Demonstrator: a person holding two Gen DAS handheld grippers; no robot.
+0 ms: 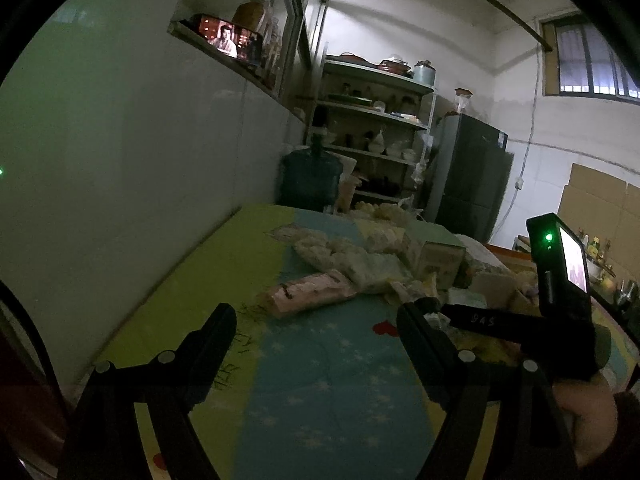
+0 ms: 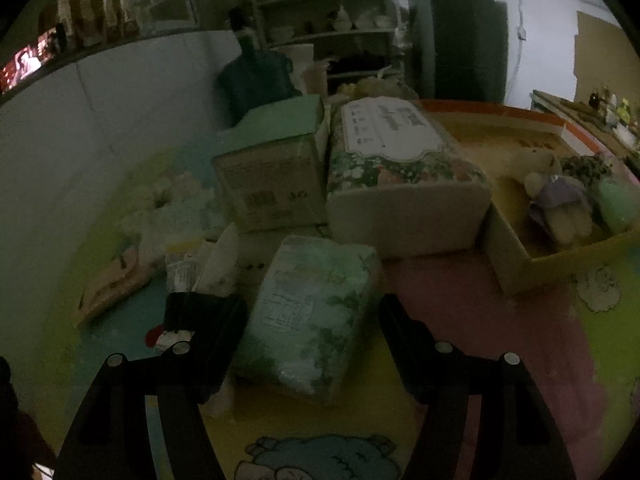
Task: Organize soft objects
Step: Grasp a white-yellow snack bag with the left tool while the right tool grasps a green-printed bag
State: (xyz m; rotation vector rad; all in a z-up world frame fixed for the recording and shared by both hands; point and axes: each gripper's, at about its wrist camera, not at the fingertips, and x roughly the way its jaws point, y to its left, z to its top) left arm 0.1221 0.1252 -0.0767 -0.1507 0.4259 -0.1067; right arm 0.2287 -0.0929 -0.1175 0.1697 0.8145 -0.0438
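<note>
Early days, I'd judge. My left gripper (image 1: 316, 330) hangs with fingers apart over the bare mat (image 1: 320, 380), nothing held. On the worktop left of centre, one pink pack (image 2: 114, 280) lies loose. My right gripper (image 2: 312, 336) straddles one green tissue pack (image 2: 316, 312), fingers apart, not yet closed. Far right, the cardboard tray (image 2: 516, 264) holds just one plush bear (image 2: 556, 196) (dim light, other items uncounted).
</note>
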